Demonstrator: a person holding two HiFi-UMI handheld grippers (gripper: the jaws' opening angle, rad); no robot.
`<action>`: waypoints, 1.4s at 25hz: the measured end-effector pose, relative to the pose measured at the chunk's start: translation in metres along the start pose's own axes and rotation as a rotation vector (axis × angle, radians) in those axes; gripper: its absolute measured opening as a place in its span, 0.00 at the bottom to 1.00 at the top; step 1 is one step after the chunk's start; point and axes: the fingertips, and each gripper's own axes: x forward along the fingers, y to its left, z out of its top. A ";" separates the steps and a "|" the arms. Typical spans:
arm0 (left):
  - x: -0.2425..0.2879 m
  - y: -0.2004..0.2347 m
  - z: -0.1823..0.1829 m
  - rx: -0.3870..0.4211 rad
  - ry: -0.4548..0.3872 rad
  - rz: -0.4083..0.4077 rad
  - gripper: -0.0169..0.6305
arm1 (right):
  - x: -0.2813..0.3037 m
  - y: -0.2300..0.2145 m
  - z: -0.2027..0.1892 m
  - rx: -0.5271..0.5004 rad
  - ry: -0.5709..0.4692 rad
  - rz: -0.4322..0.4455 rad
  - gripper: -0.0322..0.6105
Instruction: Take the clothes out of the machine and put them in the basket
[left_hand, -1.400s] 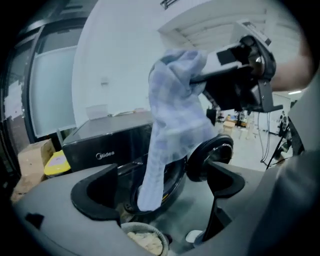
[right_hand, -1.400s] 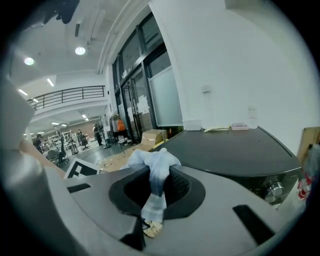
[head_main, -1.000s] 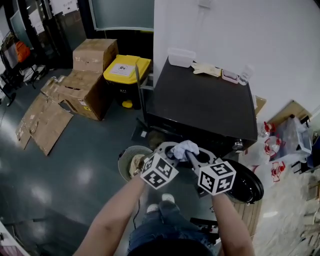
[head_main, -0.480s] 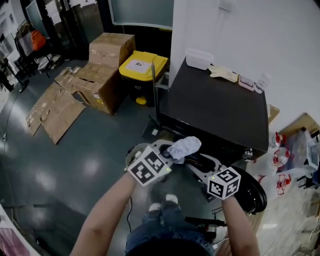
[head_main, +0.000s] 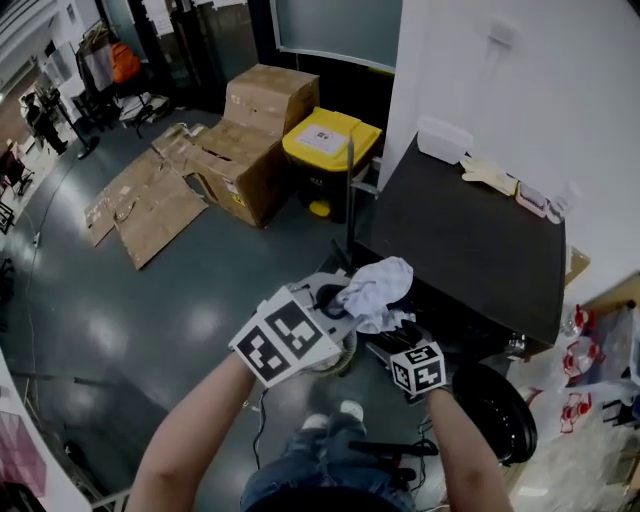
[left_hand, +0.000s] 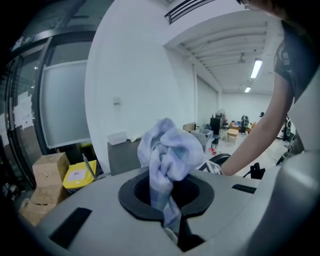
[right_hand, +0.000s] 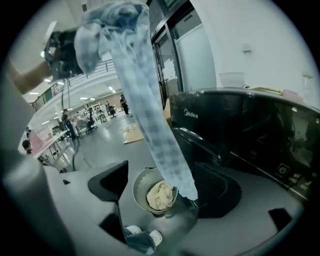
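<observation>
My left claw (left_hand: 171, 231) pinches the checked cloth (left_hand: 167, 155) up high. My right claw (right_hand: 160, 196) has just been opening, with the cloth tip hanging loose between. Next, I lower it into the basket (right_hand: 135, 190).

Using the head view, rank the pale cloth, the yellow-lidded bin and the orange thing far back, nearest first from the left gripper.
1. The pale cloth: pinched in the left gripper, bunched just right of it.
2. The yellow-lidded bin: on the floor beyond, left of the dark machine.
3. The orange thing: far back, upper left.
</observation>
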 end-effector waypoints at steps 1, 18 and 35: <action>-0.006 0.001 0.007 0.004 -0.007 0.012 0.07 | 0.011 -0.002 -0.006 -0.006 0.026 -0.003 0.67; -0.073 0.026 0.051 0.042 -0.050 0.213 0.07 | 0.085 -0.040 -0.012 0.051 0.103 -0.112 0.09; -0.084 0.078 -0.060 0.000 0.140 0.427 0.07 | -0.026 0.075 0.144 -0.097 -0.220 0.266 0.09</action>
